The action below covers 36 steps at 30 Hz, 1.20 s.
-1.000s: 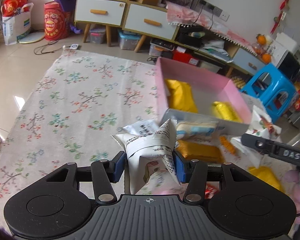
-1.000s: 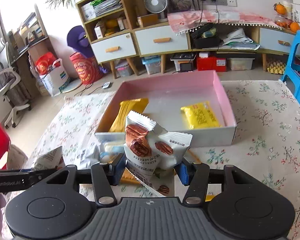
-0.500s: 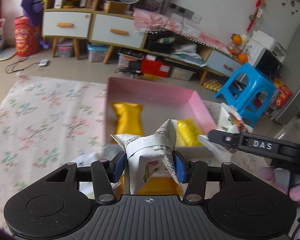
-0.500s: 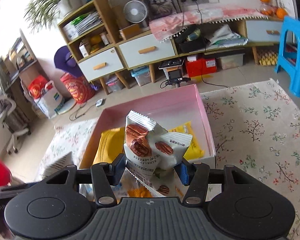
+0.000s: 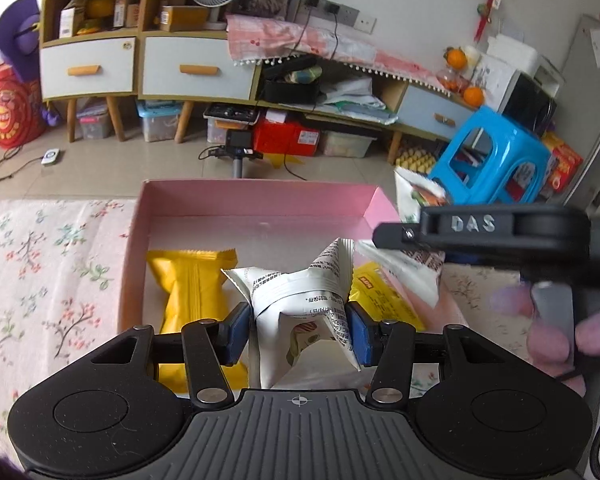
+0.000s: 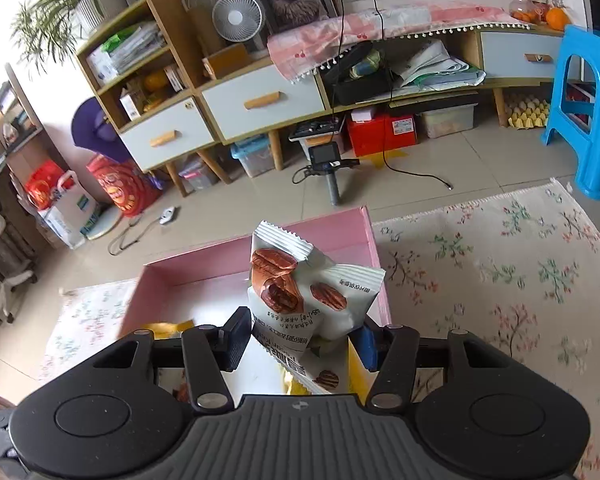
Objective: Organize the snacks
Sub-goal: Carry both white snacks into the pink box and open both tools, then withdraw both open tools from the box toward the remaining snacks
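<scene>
I've carried both tongs, left [image 5: 298, 330] clamping a white packet [image 5: 300, 300], right [image 6: 304, 338] a pecan packet [image 6: 300, 292], over the pink box [image 5: 256, 208], ready to drop.

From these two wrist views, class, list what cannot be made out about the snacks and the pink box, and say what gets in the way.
- Left wrist view: the near wall of the pink box is hidden by the left gripper and its white printed packet.
- Left wrist view: the second yellow packet is partly covered by the right gripper's pecan packet.
- Right wrist view: the box floor is mostly hidden behind the pecan packet.
- Both views: packet print is too small to read.
</scene>
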{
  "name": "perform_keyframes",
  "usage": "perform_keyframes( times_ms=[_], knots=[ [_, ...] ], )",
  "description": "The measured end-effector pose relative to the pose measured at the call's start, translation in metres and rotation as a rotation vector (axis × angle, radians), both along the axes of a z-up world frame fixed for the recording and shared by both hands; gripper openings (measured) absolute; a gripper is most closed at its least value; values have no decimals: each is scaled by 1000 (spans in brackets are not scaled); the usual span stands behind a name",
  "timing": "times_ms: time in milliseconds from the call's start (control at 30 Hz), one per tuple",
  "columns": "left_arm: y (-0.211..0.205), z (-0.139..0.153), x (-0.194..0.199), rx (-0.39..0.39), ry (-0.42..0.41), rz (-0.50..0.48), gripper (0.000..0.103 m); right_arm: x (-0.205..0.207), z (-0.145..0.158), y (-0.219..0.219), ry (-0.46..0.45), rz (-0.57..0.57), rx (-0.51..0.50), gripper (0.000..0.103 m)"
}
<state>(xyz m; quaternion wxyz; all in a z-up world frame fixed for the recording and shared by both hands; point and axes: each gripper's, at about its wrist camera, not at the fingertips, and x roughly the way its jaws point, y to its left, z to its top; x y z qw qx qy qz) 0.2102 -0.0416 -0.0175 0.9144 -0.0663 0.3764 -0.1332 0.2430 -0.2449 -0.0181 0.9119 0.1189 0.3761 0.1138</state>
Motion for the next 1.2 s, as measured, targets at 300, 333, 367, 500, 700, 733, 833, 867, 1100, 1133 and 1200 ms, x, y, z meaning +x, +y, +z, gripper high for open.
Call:
perform_keyframes(
  times_ms=[300, 333, 367, 500, 700, 733, 833, 867, 1100, 1133, 1200],
  knots=[
    [-8, -12, 12, 70, 14, -13, 49, 23, -3, 14, -2, 41, -97, 44],
    [-9, -13, 12, 73, 15, -13, 49, 26, -4, 15, 0, 41, -105, 44],
    [-9, -14, 14, 75, 18, -14, 49, 27, -5, 16, 1, 40, -115, 44],
    [-9, -15, 16, 81, 20, -16, 52, 28, -6, 20, -2, 45, -151, 44],
    [-6, -14, 13, 61, 14, -45, 65, 25, 4, 20, -43, 37, -152, 65],
    [-6, -14, 12, 65, 7, -46, 69, 24, 6, 19, -52, 40, -149, 66],
    [-6, -8, 7, 69, -10, -56, 78, 19, 14, 19, -69, 44, -154, 69],
    [-6, -6, 5, 66, -14, -62, 79, 17, 17, 18, -74, 42, -154, 70],
    [-9, 14, -13, 69, -47, -97, 89, 0, 31, 11, -93, 38, -155, 79],
    [-9, 16, -17, 72, -53, -102, 90, -3, 33, 11, -96, 37, -157, 79],
    [-9, 21, -25, 78, -65, -110, 92, -11, 36, 9, -102, 38, -157, 81]
  ],
)
